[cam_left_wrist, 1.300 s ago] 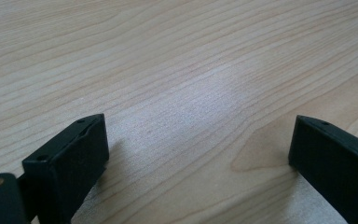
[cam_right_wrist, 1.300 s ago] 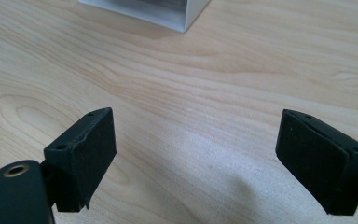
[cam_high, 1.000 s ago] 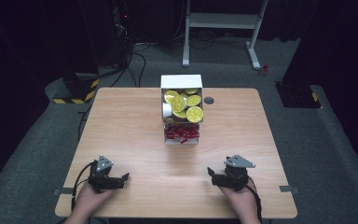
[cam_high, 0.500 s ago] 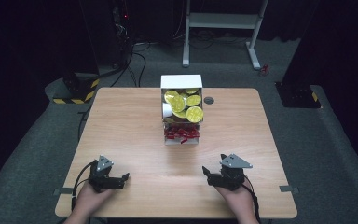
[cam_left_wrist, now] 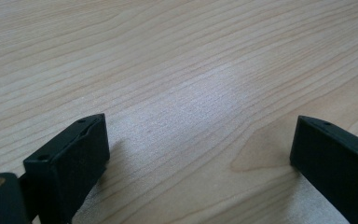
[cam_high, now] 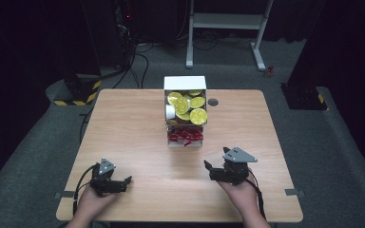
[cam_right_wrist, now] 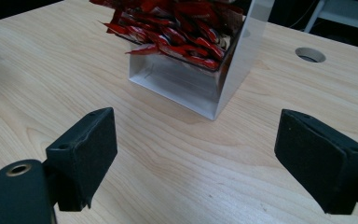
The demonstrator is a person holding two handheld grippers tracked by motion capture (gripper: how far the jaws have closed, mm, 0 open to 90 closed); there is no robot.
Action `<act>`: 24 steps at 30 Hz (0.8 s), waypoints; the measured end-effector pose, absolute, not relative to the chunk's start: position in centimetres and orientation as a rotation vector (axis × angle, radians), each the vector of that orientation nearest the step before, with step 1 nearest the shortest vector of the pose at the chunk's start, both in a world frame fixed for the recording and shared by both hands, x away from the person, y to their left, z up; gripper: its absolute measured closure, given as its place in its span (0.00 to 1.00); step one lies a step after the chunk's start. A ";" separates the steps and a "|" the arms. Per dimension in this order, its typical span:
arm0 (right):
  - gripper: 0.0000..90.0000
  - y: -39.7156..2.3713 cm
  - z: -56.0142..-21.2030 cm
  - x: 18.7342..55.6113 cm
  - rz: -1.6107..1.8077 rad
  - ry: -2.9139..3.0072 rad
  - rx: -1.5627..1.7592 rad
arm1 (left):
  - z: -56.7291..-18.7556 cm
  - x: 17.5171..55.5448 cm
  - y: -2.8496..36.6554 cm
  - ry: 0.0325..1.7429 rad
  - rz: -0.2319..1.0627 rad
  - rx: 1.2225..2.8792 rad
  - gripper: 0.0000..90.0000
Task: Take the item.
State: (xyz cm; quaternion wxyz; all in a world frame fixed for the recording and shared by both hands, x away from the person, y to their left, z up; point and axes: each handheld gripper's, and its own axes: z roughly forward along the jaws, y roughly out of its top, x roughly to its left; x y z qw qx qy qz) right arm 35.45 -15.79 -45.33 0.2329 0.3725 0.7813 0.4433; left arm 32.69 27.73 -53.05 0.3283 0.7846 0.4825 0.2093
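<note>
Grippers both gape wide with nothing between the jaws: left gripper (cam_high: 123, 183) low over the near-left part of the table (cam_high: 123, 128), right gripper (cam_high: 210, 169) near the front edge, right of centre. Box (cam_high: 185, 118) sits mid-table beyond them, yellow discs (cam_high: 188, 107) in its upper part, red wrappers (cam_right_wrist: 177, 28) in its clear lower tray, well apart from the left gripper, nearer the right one.
</note>
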 end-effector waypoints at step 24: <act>0.20 -12.9 -41.0 35.6 1.298 2.106 0.939 | -53.1 32.7 27.7 1.256 0.542 2.053 0.06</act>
